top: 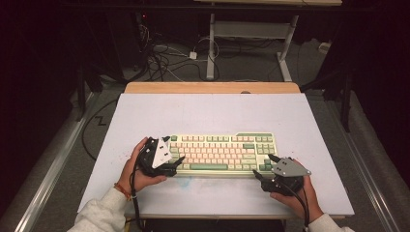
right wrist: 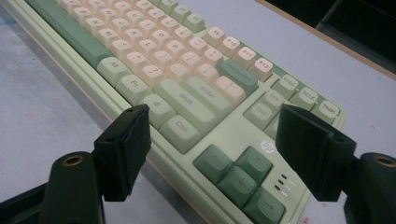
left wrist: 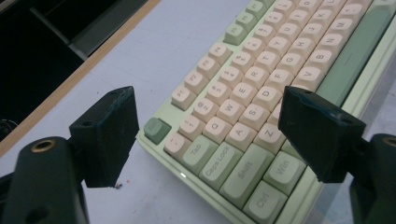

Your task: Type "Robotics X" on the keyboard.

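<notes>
Left gripper (top: 175,163) jaws wide, straddling the near left corner of the keyboard (top: 222,152), right gripper (top: 265,170) jaws wide at keyboard's near right corner, keyboard flat on the white table (top: 212,111), nearer its front edge.

The right hand-held gripper (right wrist: 212,154) hovers over the right end of the keyboard (right wrist: 187,93), its two black jaws standing wide apart with nothing pressed between them. The left jaw hangs at the keyboard's near edge, beside the Ctrl key (right wrist: 181,127). The right jaw covers part of the key cluster near Del (right wrist: 261,112). Between the jaws lie the dark green arrow keys (right wrist: 238,175) and three small indicator lights (right wrist: 281,182). The keyboard is pale green with cream letter keys and rests on a grey-white tabletop (right wrist: 42,116), running away to the far left. A wooden edge (right wrist: 327,39) borders the tabletop at the far right.
</notes>
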The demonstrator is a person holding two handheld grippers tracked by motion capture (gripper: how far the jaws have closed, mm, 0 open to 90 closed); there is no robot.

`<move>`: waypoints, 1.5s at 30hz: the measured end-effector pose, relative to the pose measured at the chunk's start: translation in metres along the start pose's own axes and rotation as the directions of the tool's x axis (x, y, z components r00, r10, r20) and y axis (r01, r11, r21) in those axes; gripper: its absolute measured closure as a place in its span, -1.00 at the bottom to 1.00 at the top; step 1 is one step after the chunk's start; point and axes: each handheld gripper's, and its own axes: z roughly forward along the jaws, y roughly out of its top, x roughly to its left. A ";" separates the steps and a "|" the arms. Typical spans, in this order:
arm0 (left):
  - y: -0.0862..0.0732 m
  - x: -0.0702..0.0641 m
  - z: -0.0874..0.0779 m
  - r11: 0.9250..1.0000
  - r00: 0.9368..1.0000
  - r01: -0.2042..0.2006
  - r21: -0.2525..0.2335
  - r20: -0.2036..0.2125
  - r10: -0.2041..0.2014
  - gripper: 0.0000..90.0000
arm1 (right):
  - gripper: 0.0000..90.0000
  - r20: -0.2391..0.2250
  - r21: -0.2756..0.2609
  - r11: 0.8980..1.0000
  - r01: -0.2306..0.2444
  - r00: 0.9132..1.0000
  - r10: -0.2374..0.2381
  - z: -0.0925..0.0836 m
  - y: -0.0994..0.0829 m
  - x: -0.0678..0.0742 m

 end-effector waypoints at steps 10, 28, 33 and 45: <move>-0.022 0.003 -0.005 0.999 1.000 0.008 0.048 0.017 -0.009 -0.59 | -0.40 -0.019 -0.004 1.000 0.011 1.000 -0.011 0.007 0.004 0.004; -0.049 0.008 -0.016 0.991 0.995 0.088 0.097 0.040 -0.092 -0.60 | -0.25 -0.061 -0.045 0.999 -0.023 0.998 0.020 0.033 0.039 0.006; -0.050 0.007 -0.018 0.991 0.995 0.085 0.103 0.038 -0.089 -0.60 | -0.08 -0.089 -0.035 0.999 0.006 0.996 -0.009 0.044 0.050 0.009; -0.051 0.004 -0.018 0.990 0.996 0.077 0.117 0.042 -0.082 -0.60 | 0.85 -0.175 0.026 0.999 0.037 0.984 -0.032 0.069 0.074 0.001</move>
